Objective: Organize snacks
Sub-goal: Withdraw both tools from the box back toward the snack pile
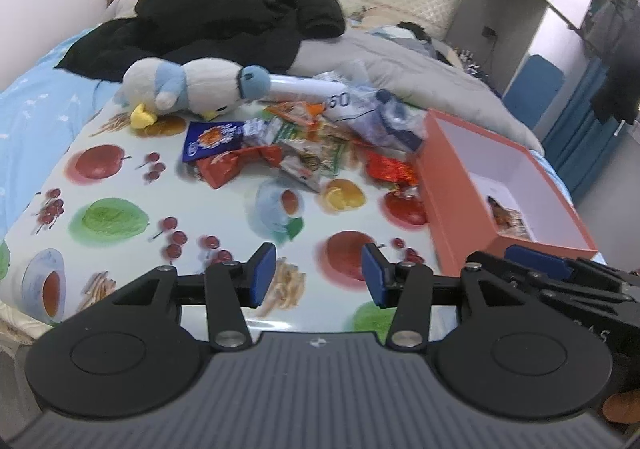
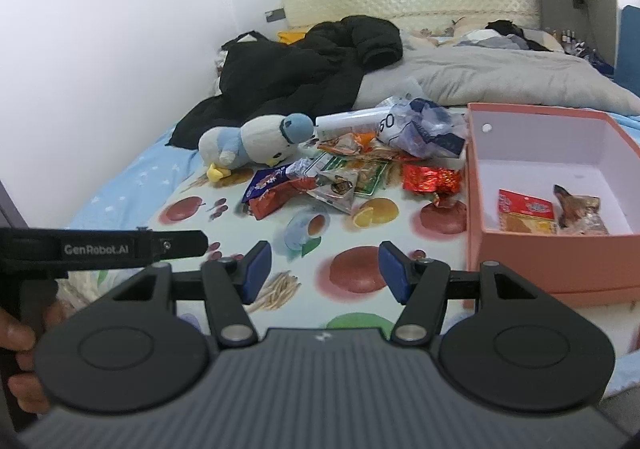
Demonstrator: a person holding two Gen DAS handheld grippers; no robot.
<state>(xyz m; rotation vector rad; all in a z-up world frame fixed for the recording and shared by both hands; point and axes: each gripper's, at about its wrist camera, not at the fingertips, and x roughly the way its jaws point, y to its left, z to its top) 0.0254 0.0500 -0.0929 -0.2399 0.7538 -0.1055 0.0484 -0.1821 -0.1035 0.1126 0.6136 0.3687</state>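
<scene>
Both grippers pointed downward over the fruit-print cloth (image 1: 120,217) on the bed, side by side. The left gripper (image 1: 319,275) had its blue pads spread, nothing between them. The right gripper (image 2: 325,272) was also spread and empty, just beside the box's near corner. The snack pile (image 2: 352,169) lay mid-cloth, between a plush penguin (image 2: 256,145) and the orange box (image 2: 536,261). Inside the box: a red packet (image 2: 526,215) and a brown packet (image 2: 580,213), touching each other.

Bed (image 2: 132,185): fruit-print cloth (image 2: 224,221), apparently plastic.
</scene>
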